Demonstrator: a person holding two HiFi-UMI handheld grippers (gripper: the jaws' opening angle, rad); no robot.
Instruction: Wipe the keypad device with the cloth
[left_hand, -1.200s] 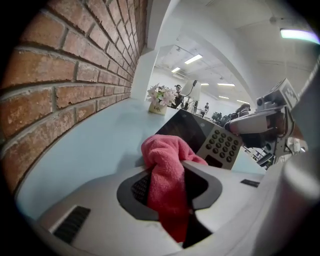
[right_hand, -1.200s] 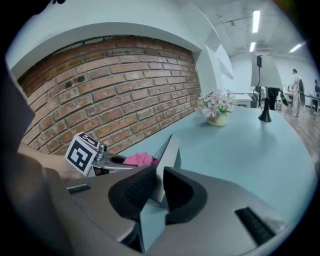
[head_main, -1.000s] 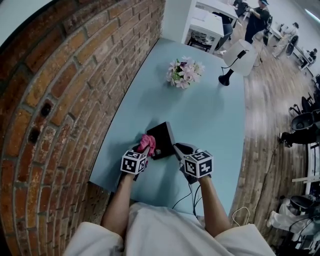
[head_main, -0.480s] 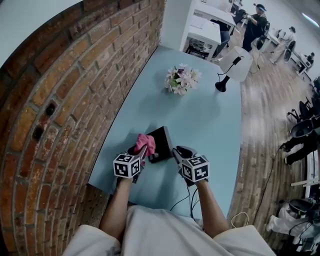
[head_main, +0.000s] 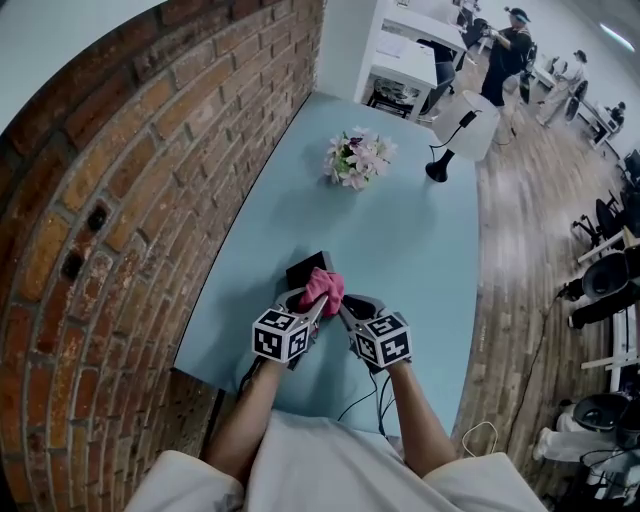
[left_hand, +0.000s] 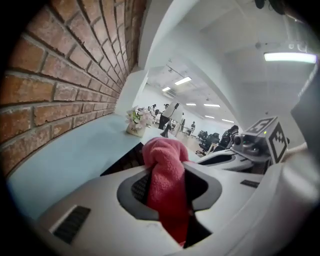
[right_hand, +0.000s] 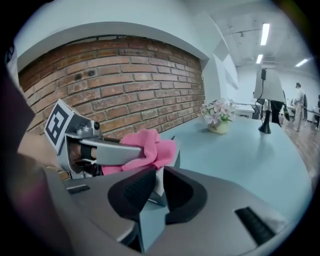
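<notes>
Wiping cloth (head_main: 325, 287): pinched by left gripper (head_main: 318, 300), lay atop keypad device (head_main: 305, 270)
Right gripper (head_main: 345, 305): clamped device's near edge
Device axis: mostly covered, unclear

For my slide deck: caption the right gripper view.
Right gripper clamps the keypad device while the left gripper holds the pink cloth over it.

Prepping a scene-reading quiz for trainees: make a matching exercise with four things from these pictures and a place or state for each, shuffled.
Things
1. pink cloth
2. keypad device
3. flowers
4. lamp

Places or states
A. near the right edge of the table, towards its far end
B. clamped in the left gripper
C. mid-table, beyond the device
D. gripped at its edge by the right gripper

Pairs: 1-B, 2-D, 3-C, 4-A.
</notes>
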